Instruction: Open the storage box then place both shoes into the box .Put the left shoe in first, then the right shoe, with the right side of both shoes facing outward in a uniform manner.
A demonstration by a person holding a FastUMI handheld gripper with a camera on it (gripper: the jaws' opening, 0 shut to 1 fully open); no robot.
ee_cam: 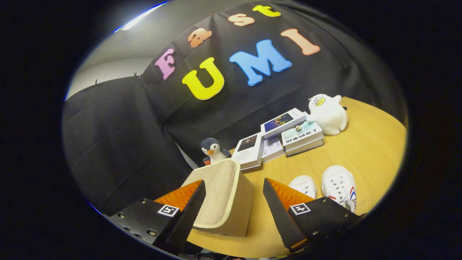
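Observation:
A beige fabric storage box (pixel 223 196) stands on the wooden table (pixel 368 151), just ahead of my left finger and partly between the two fingers. Its lid or flap looks closed from here; the far side is hidden. My gripper (pixel 234 187) is open, fingers wide apart, touching nothing. Two white shoes lie to the right of the box beyond my right finger: the nearer one (pixel 304 186) partly hidden by that finger, the other (pixel 340 187) showing laces and red and blue stripes on its side.
A small penguin plush (pixel 213 151) sits behind the box. Several books (pixel 285 135) lie stacked farther back, with a white plush toy (pixel 327 113) beside them. Black cloth walls close off the back and left of the table.

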